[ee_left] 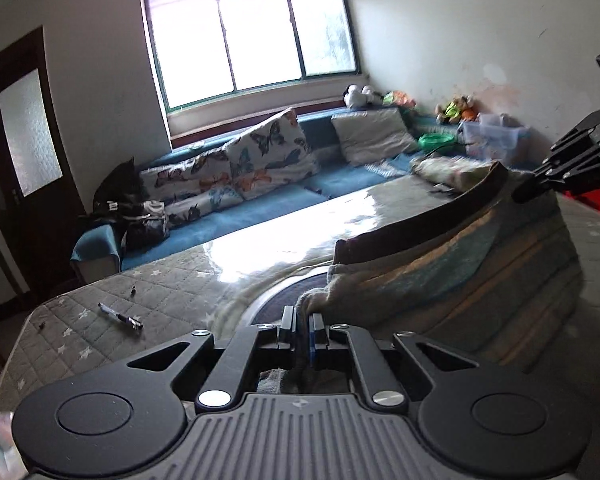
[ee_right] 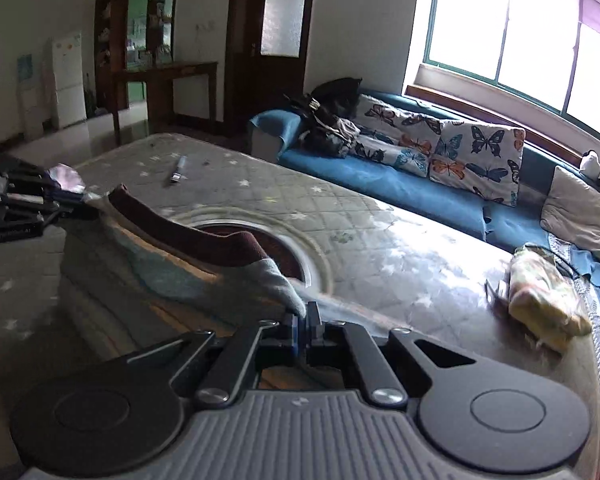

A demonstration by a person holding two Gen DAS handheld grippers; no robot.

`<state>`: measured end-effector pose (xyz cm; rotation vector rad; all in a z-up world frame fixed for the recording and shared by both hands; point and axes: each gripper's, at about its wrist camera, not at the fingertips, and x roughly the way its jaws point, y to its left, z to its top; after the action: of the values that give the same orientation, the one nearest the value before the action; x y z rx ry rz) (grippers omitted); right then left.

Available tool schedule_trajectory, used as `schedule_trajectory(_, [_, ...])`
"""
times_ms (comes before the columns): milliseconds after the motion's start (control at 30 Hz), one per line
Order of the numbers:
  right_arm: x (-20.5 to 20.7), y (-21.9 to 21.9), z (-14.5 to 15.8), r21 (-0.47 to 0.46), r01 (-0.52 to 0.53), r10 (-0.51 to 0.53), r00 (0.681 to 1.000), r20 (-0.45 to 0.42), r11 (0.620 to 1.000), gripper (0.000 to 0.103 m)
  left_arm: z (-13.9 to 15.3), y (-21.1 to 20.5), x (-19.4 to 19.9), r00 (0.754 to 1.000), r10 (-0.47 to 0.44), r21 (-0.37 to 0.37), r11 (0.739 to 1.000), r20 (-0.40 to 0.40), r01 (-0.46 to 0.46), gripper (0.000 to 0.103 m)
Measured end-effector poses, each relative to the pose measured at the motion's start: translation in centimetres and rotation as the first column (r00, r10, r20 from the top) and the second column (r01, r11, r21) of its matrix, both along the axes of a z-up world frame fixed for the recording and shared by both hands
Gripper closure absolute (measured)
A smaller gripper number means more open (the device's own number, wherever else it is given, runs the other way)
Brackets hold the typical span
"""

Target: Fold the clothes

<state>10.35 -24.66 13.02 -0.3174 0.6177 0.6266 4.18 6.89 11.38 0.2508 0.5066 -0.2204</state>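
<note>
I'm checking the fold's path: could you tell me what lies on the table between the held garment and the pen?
Nothing: in both wrist views only bare star-patterned quilted table cover lies between the striped sweater and the pen.

garment point(ee_left: 460, 272) lower part blurred, floral bundle point(ee_right: 544, 300) smeared, unidentifiable
</note>
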Motion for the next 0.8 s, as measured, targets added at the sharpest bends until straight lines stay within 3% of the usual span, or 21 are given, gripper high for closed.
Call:
schedule_trajectory(233, [8.7,2.1,-4.4,0.002,0.086,-0.085,0.991,-0.107,0.996,0.099,-3.9,0.2,8.3,0.992,0.054,0.032,0.998,-0.114,-0.051,0.095])
schedule_trajectory(433, [12.4,2.1,-9.3,0.035,0.164,-0.156,0.974,-0.163,0.986,0.088,-7.6,1.0,11.8,0.972,0.134,0.005,0.991,-0.194,-0.136,0.091])
schedule_trajectory(600, [13.5,0.8,-10.5,0.082,0.2,-0.18,0.962,-0.205,0.976,0.084,-7.9,1.4,12.3,0.965,0.172,0.008,0.985,-0.199,-0.174,0.077])
schedule_trajectory(633, [13.5,0.6,-10.3,0.084,0.2,-0.18,0.963,-0.199,0.976,0.082,-7.8,1.4,12.3,0.964,0.178,0.012,0.984,-0.197,-0.179,0.074])
schedule_trajectory(700, [13.4,0.1,-9.6,0.104,0.2,-0.177,0.964,-0.196,0.974,0.067,-7.5,1.5,12.3,0.961,0.208,0.028,0.978,-0.185,-0.206,0.066])
schedule_trajectory(767, [13.5,-0.8,-8.9,0.135,0.216,-0.186,0.961,-0.202,0.967,0.067,-7.4,1.9,12.2,0.956,0.231,0.03,0.973,-0.183,-0.229,0.063])
schedule_trajectory(800, [13.4,-1.1,-8.5,0.139,0.227,-0.199,0.961,-0.193,0.964,0.068,-7.2,2.0,12.1,0.953,0.247,0.03,0.969,-0.176,-0.246,0.052])
